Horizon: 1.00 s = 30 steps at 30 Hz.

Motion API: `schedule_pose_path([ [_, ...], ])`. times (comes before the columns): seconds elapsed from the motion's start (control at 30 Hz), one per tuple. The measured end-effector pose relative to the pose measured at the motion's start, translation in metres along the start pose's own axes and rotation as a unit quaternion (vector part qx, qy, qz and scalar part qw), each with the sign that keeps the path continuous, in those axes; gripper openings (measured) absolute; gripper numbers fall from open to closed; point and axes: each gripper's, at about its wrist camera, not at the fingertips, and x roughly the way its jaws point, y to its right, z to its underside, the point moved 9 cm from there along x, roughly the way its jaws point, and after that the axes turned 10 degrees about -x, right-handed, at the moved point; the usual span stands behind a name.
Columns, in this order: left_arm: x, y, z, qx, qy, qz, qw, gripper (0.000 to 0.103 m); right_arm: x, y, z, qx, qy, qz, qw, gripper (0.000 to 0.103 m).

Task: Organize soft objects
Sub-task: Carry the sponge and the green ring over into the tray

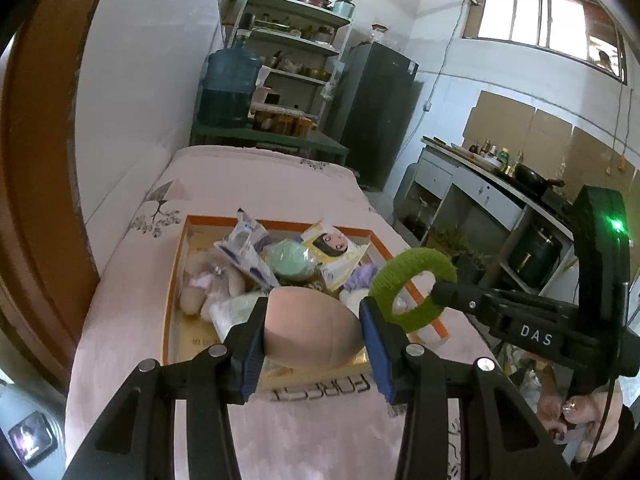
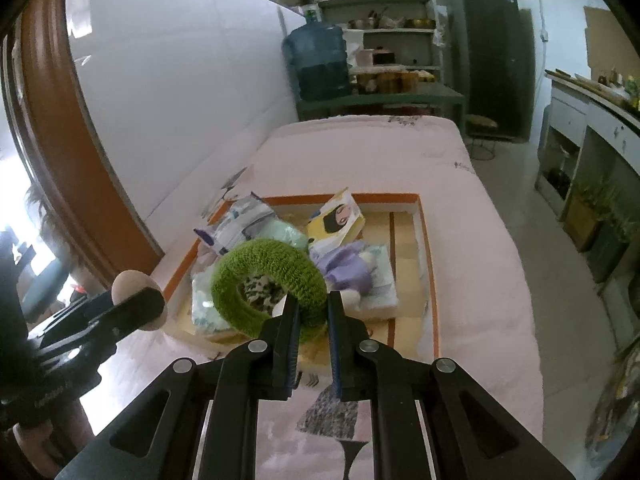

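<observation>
Soft objects fill the orange-rimmed box [image 2: 425, 240] on the pink bed [image 2: 480, 264]; two are lifted above its near end. The left gripper [image 1: 312, 330] is clamped on a peach plush ball [image 1: 308, 328], which looks light and squashy, best taken across its middle. The right gripper [image 2: 313, 312] pinches the green yarn ring [image 2: 268, 280] at its rim; it probably dangles and swings. Items under the pile are covered, and the box's near edge is hidden behind the fingers

A blue water jug [image 1: 229, 87] stands on a green bench [image 1: 272, 138] beyond the pink bed [image 2: 472, 240], beside cluttered shelves [image 1: 298, 40] and a dark refrigerator [image 1: 374, 116].
</observation>
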Motion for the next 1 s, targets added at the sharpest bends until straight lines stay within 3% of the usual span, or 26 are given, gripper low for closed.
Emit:
schedule_pose_path([
  [0.57, 0.04, 0.003, -0.035, 0.001, 0.01, 0.002, 0.9999, 0.045, 0.022, 0.025, -0.033, 0.017, 0.015, 0.016, 1.0, 0.013],
  [1.0, 0.071, 0.007, -0.039, 0.003, 0.001, 0.005, 1.0, 0.045, 0.052, 0.039, -0.048, 0.026, 0.01, 0.025, 0.999, 0.013],
])
